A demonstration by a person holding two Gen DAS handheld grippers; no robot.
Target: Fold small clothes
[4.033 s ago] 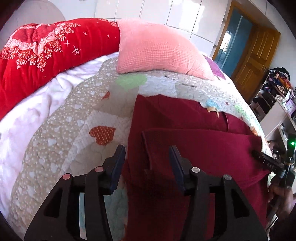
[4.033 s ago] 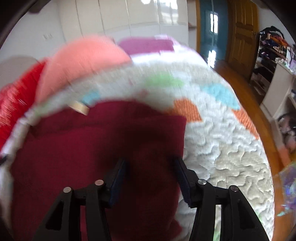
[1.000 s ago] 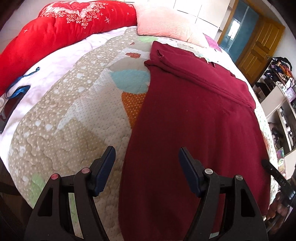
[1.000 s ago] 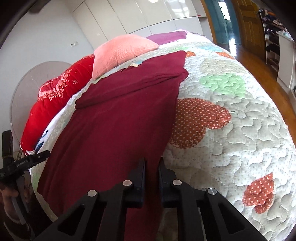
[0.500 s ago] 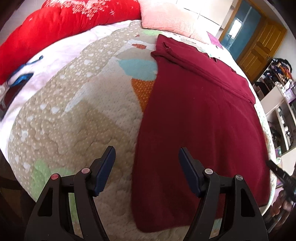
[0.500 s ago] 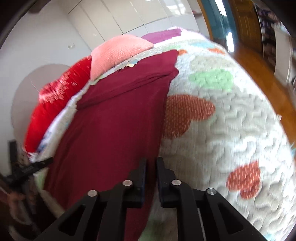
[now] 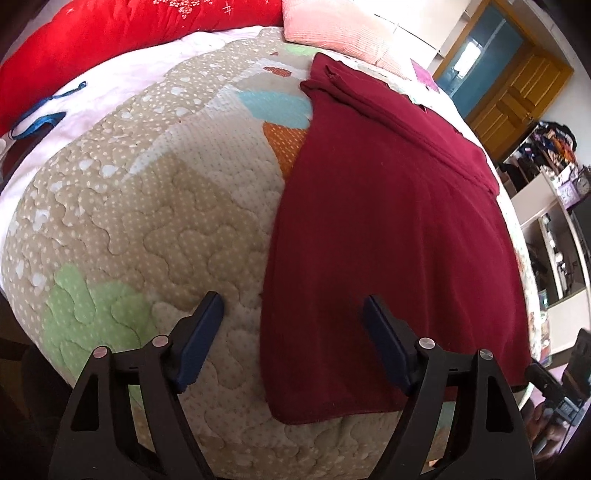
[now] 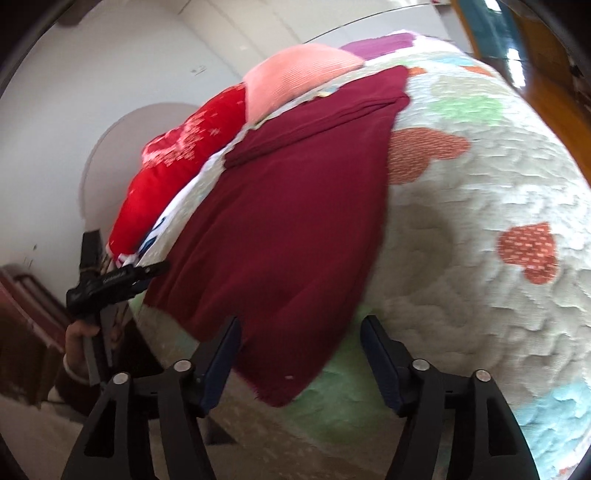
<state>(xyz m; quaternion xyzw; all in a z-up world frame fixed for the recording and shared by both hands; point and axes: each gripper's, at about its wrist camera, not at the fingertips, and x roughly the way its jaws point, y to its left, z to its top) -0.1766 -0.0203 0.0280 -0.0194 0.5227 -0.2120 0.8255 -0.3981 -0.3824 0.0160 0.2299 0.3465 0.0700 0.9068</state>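
A dark red garment lies spread flat on the quilted bed, its far end folded over near the pillows. It also shows in the right wrist view. My left gripper is open and empty, hovering over the garment's near left corner. My right gripper is open and empty, just above the garment's near right corner. The left gripper also shows in the right wrist view, held at the bed's edge.
The patchwork quilt covers the bed. A red duvet and a pink pillow lie at the head. A blue strap lies on the white sheet at left. A wooden door and shelves stand at right.
My right gripper was shut on the garment's edge and has opened, letting it go. Both grippers have pulled back towards the near edge; the garment's near hem now lies flat on the quilt.
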